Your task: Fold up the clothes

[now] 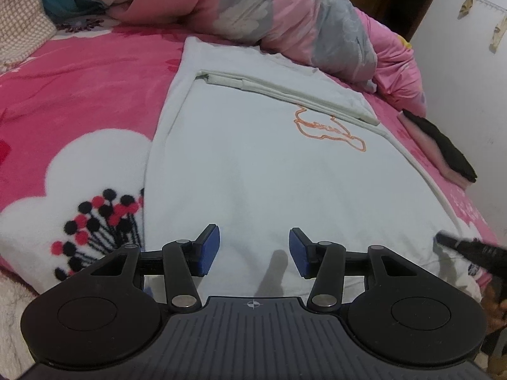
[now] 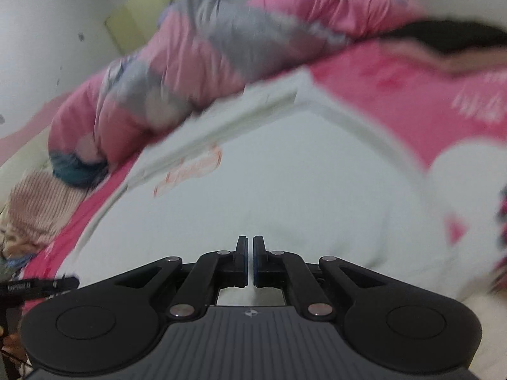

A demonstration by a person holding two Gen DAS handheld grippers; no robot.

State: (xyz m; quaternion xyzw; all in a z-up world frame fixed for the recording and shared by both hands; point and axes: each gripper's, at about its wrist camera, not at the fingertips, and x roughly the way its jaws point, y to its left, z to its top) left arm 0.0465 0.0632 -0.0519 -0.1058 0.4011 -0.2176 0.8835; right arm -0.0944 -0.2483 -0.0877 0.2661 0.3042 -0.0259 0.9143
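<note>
- White garment (image 1: pixel 269 164) lies flat on the pink blanket (image 1: pixel 88 88), filling the centre of both frames; it is partly folded, with a folded strip across its upper part.
- Left wrist view is sharp: an orange outline print (image 1: pixel 329 129) shows right of centre, just below the folded strip (image 1: pixel 285 91).
- Right wrist view is blurred; the same print appears only as an orange smear at left of centre.
- Left gripper (image 1: pixel 253 251) at lower centre: blue pads apart, nothing between them, bare white cloth showing in the gap.
- Right gripper (image 2: pixel 249 261) at lower centre: jaws nearly together with a thin slit left; no cloth is seen between them.
- Only the left view shows a black item on a pink pad (image 1: pixel 443 145) at the right edge, by the wall.
- Pink and grey quilt (image 1: pixel 253 6) is bunched at the top of both frames.
- Only the right view shows a yellow-green panel (image 2: pixel 149 9) at upper left.
</note>
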